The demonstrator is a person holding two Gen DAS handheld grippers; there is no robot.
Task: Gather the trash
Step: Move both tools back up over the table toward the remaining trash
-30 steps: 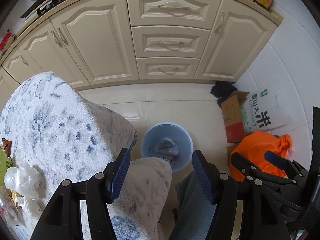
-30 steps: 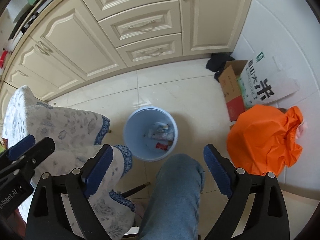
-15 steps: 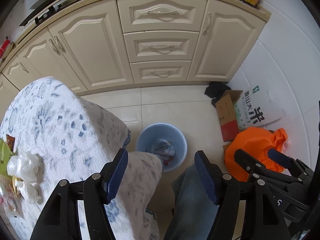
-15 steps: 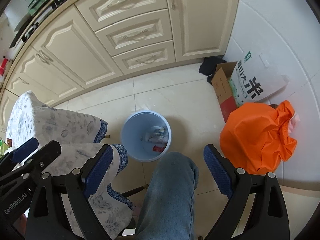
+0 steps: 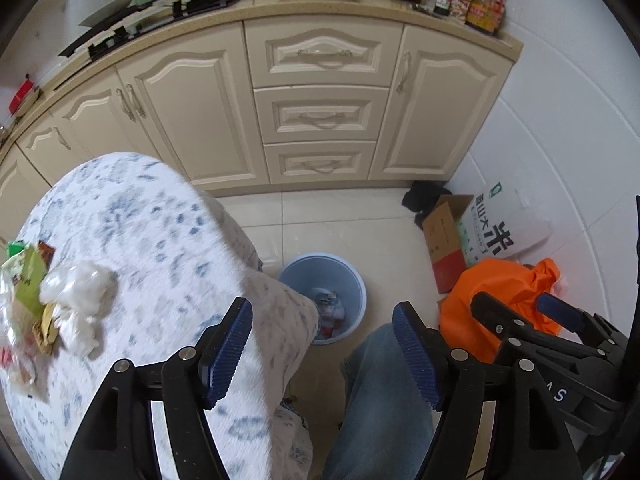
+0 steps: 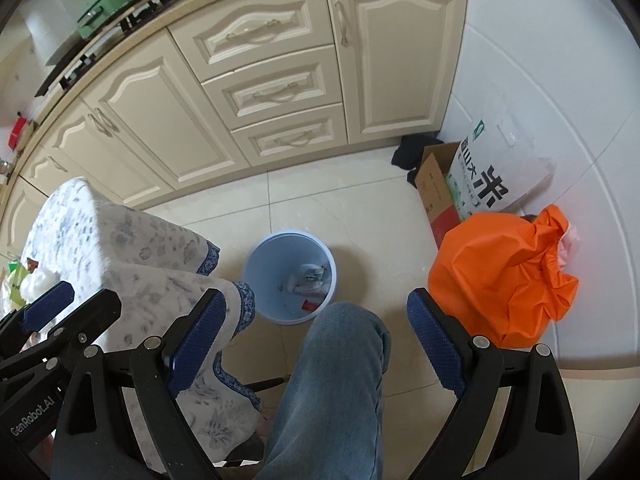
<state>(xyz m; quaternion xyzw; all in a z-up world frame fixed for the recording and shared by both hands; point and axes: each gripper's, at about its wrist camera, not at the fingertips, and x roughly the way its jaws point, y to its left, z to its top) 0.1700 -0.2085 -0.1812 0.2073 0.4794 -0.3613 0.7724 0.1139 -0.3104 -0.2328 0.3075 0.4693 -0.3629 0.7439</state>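
Note:
A light blue bin [image 5: 322, 298] [image 6: 290, 278] stands on the tiled floor beside the table, with wrappers lying in its bottom. On the flowered tablecloth [image 5: 160, 248] at the left lies a heap of trash: a crumpled white bag [image 5: 76, 292] and green wrappers [image 5: 24, 276]. My left gripper [image 5: 322, 350] hangs above the table's edge and the bin, its jaws opening with nothing between them. My right gripper [image 6: 316, 340] is open and empty, high over the person's jeans-clad knee [image 6: 344, 340] and the bin.
Cream cabinets and drawers [image 5: 320, 116] run along the back under a counter with a stove, pan and bottles. An orange bag [image 6: 504, 276], a cardboard box [image 6: 434, 188] and a white rice sack [image 6: 492, 176] sit by the right wall.
Both grippers rose, so the floor and bin look smaller. The left gripper shifted towards the table, bringing the trash heap further into view, and its jaws widened. The right jaws kept their width.

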